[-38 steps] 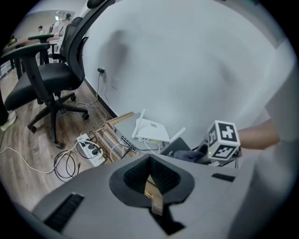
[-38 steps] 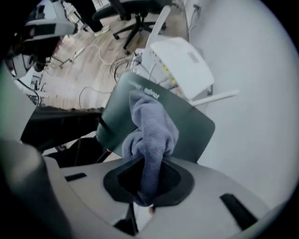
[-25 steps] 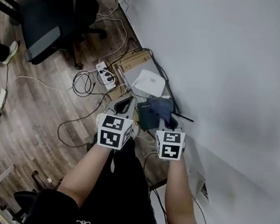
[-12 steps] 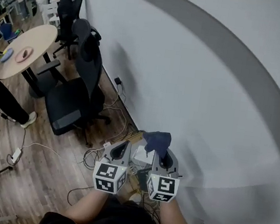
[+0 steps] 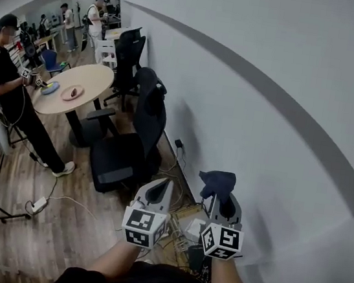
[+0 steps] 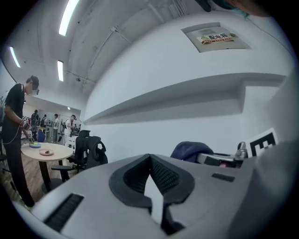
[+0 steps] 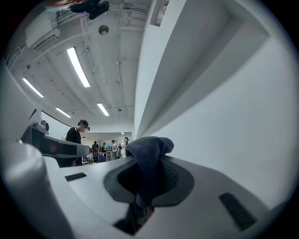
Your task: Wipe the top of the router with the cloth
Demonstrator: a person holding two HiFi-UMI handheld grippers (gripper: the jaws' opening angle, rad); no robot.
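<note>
Jaws of the right gripper (image 7: 147,182) clamped on the dark blue cloth (image 7: 149,148), which bunches up past their tips. Jaws of the left gripper (image 6: 150,182) drawn together, a bare sliver of gap, nothing in it. Router (image 5: 195,256) lies well below both jaws, mostly hidden.

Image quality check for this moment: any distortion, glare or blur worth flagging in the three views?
Head view: evenly lit and sharp, lines on the wall bowed by the wide lens. Left gripper view: strong fisheye with black corners; ceiling lights glare mildly. Right gripper view: same fisheye; the cloth in the right hand-held gripper reads dark against the bright wall.
</note>
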